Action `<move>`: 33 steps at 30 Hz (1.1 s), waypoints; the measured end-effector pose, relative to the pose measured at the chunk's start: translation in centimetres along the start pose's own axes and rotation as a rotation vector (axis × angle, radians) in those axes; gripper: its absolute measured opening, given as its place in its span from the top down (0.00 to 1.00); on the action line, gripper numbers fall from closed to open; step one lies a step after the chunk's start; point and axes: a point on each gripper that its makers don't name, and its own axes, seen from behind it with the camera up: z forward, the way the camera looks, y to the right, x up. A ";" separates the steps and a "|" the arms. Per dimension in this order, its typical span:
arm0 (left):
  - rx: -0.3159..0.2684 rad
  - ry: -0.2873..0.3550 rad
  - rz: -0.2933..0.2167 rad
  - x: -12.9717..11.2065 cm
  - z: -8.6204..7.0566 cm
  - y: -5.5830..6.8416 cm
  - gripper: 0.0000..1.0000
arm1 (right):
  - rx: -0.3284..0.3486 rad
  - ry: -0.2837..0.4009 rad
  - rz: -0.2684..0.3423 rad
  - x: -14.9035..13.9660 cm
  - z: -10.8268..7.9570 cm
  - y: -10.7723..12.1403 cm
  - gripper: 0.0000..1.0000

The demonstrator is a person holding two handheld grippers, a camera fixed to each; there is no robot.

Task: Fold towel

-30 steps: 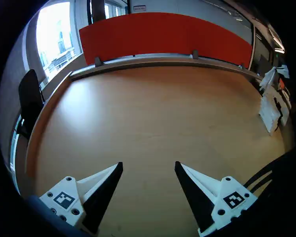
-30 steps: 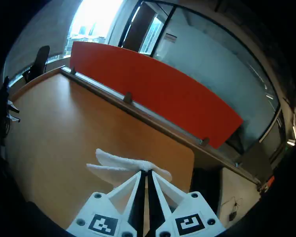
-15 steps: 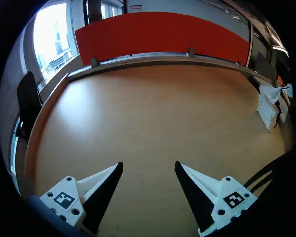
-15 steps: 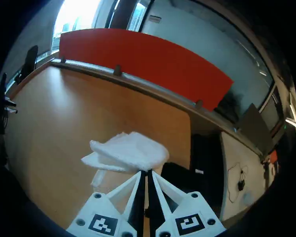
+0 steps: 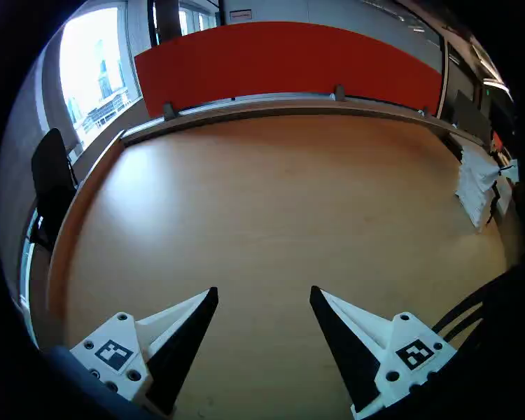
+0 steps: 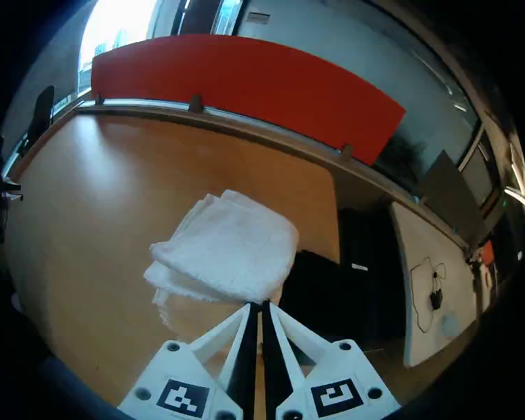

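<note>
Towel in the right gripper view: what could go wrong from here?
1. The right gripper pinches the folded towel by one edge alone; its layers gape at the left and could fall open.
2. The towel hangs near an edge of the table; released here, it might slip off.
3. The left gripper is open and apart from it, so nothing backs the hold.

Daylight glares from the window (image 5: pixel 94 70), edges fisheye-warped
</note>
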 end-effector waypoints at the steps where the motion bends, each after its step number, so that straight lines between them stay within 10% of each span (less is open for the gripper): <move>1: 0.001 -0.001 0.000 -0.1 0.0 0.0 0.02 | -0.003 -0.007 0.001 -0.2 0.1 0.1 0.96; 33: 0.015 -0.011 -0.001 -0.7 -0.4 -0.6 0.03 | -0.063 -0.082 0.046 -2.2 1.9 2.0 0.96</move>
